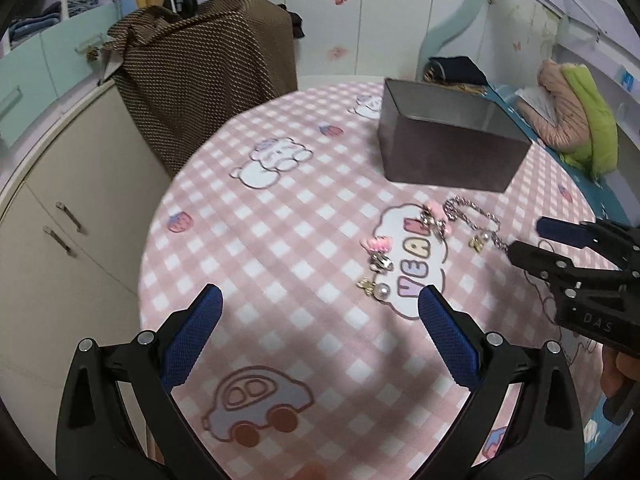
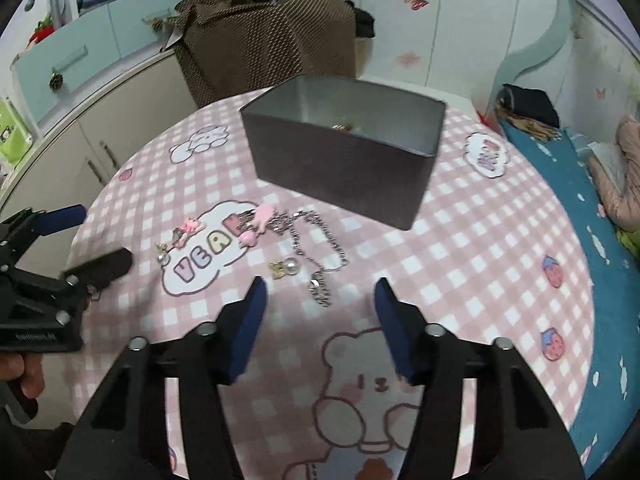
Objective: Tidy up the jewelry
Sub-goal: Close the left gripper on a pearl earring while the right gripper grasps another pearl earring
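Observation:
On the pink checked tablecloth (image 2: 460,248) lie a silver chain (image 2: 320,240) (image 1: 476,216), a pearl earring with a gold charm (image 2: 286,268) (image 1: 480,240), pink bow clips (image 2: 260,216) (image 1: 434,216) and a second pearl earring (image 2: 162,256) (image 1: 376,290). Behind them stands an open dark grey box (image 2: 340,168) (image 1: 448,152) with something gold (image 2: 342,126) inside. My right gripper (image 2: 321,286) (image 1: 528,238) hovers open over the chain's near end; its pads do not touch it. My left gripper (image 1: 320,292) (image 2: 98,236) stands wide open just short of the second pearl earring, holding nothing.
The round table's edge (image 1: 148,264) drops off on the left toward a cream cabinet (image 1: 60,220). A brown dotted bag (image 1: 208,64) stands behind the table. A bed with a blue sheet (image 2: 592,208) and folded clothes lies to the right.

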A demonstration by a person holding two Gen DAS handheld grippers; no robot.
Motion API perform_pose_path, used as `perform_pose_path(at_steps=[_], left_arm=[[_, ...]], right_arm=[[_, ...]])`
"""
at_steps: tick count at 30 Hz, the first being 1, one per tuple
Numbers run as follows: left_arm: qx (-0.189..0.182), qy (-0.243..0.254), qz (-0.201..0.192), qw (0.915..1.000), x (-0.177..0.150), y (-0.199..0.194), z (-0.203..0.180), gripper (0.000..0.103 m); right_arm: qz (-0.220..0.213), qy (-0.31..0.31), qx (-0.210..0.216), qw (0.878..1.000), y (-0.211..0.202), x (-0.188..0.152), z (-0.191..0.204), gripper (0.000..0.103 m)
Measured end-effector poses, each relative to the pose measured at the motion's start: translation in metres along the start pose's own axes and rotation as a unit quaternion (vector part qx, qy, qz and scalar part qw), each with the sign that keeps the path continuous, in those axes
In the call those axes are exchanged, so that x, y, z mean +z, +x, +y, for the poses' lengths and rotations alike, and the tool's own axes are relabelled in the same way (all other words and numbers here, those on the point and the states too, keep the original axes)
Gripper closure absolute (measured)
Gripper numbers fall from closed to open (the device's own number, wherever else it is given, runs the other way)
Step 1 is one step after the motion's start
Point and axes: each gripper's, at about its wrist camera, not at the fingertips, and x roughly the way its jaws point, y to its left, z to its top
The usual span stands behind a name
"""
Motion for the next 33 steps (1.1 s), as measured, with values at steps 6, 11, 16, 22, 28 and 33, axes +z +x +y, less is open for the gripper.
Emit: perform_pose_path(at_steps=[6,11,16,22,28,33], left_arm=[[-0.011,0.011,0.024,0.9996,0.001,0.020,-0.008,0.006],[-0.032,0.007,0.036,0.9988,0.002,0.029,-0.008,0.024],[-0.042,0.013,0.039,0.9983,0.003,0.033,-0.011,0.041],[-0.051,0.012,0.037,0.9979,0.004,0.031,-0.008,0.064],[-0.070,0.000,0.034,0.9970,-0.002,0.026,0.001,0.092],[-0.090,-0.012,0.034,0.9953,-0.003,0.025,0.006,0.092]], right_arm=[[0.011,-0.004,0.028,1.000,0.014,0.007,0.004,0.063],[0.016,-0.004,0.037,0.999,0.023,0.013,0.004,0.074],[0.019,-0.011,0.042,0.999,0.028,0.015,0.007,0.088],[0.019,-0.026,0.042,0.999,0.030,0.012,0.016,0.090],[0.013,-0.033,0.037,0.999,0.027,0.012,0.018,0.091],[0.011,-0.031,0.038,0.999,0.024,0.012,0.017,0.091]])
